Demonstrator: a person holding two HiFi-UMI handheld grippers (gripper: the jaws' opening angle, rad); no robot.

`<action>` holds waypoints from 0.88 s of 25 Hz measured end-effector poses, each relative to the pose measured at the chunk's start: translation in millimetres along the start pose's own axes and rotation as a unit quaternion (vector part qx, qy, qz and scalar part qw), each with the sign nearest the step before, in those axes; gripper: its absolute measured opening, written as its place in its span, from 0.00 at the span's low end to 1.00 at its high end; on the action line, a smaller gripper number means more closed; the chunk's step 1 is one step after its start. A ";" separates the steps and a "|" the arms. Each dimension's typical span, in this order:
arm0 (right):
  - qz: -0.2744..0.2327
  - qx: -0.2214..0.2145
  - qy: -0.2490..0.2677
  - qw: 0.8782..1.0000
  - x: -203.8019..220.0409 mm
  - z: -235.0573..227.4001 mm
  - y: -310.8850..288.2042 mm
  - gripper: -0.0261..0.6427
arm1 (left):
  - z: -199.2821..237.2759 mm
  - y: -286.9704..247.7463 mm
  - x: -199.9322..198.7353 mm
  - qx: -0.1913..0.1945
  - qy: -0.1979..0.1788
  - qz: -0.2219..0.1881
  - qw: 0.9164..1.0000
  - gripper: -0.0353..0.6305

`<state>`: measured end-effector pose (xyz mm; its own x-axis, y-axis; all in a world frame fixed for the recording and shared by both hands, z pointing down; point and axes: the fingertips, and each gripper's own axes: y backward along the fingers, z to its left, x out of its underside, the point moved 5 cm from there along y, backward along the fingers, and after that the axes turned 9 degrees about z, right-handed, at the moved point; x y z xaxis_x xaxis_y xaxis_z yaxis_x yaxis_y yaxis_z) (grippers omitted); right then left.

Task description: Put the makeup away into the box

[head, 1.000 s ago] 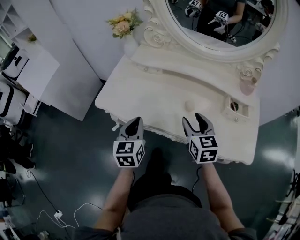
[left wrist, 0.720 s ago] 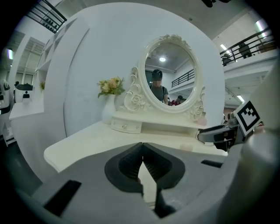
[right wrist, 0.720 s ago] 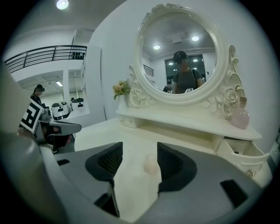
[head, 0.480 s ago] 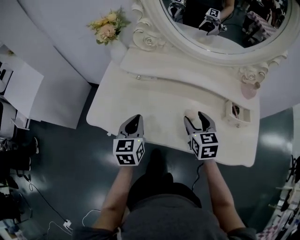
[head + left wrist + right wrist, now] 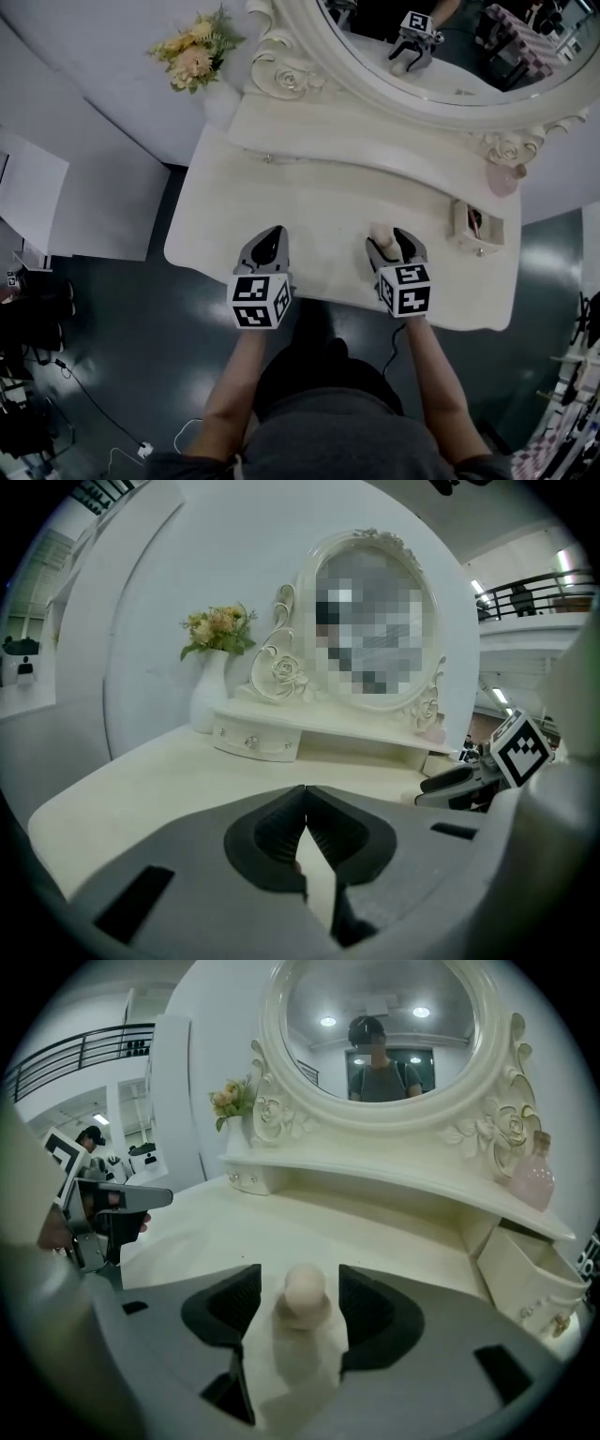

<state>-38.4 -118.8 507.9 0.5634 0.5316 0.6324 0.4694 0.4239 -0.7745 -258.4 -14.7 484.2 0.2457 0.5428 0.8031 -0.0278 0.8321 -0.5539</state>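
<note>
A beige egg-shaped makeup sponge [image 5: 380, 232] stands on the cream vanity table [image 5: 309, 202]. My right gripper [image 5: 393, 236] is open, and in the right gripper view the sponge [image 5: 304, 1290] sits between the jaws of the right gripper [image 5: 298, 1275] with a gap on each side. My left gripper [image 5: 265, 236] hovers over the table's front left, shut and empty; its jaws meet at the tips in the left gripper view [image 5: 305, 791]. The small open cream box [image 5: 466, 228] stands at the table's right end, beyond the right gripper [image 5: 525, 1274].
A large oval mirror [image 5: 441, 56] with a raised shelf [image 5: 375, 141] backs the table. A vase of flowers [image 5: 192, 56] stands at the back left, a pink bottle [image 5: 506, 178] on the shelf's right end. The table's front edge lies just under both grippers.
Both grippers moved forward and down over the table. The right gripper came to straddle the sponge, its jaws a little wider than before.
</note>
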 end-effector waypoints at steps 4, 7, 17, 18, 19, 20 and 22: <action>0.019 0.004 -0.004 1.000 5.8 -1.5 -7.6 0.43 | 1.9 -7.3 0.7 0.008 0.001 0.006 1.000 0.06; 0.032 0.008 -0.004 0.999 8.1 -2.6 -11.3 0.42 | 3.3 -11.4 0.5 0.012 0.001 0.010 1.000 0.06; 0.046 0.015 -0.003 0.999 11.3 -1.2 -15.7 0.31 | 4.7 -15.8 -4.5 0.021 -0.004 0.011 1.000 0.06; 0.045 0.014 -0.006 0.999 10.9 -1.3 -15.0 0.30 | 5.2 -15.7 -6.0 0.021 -0.005 0.010 1.000 0.06; 0.042 0.012 -0.010 0.999 10.4 -1.6 -13.8 0.29 | 5.4 -15.6 -7.5 0.023 -0.006 0.009 1.000 0.06; 0.038 0.012 -0.014 0.999 9.6 -2.1 -12.0 0.29 | 5.3 -15.5 -9.0 0.025 -0.008 0.008 1.000 0.06; 0.026 0.013 -0.023 0.999 7.0 -3.3 -7.1 0.28 | 4.7 -16.0 -11.3 0.028 -0.011 0.006 1.000 0.06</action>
<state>-35.6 -120.5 517.9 0.5542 0.5857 0.5914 0.4232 0.4135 -0.8062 -265.3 -33.6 485.0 0.2235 0.5539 0.8020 -0.0853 0.8308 -0.5500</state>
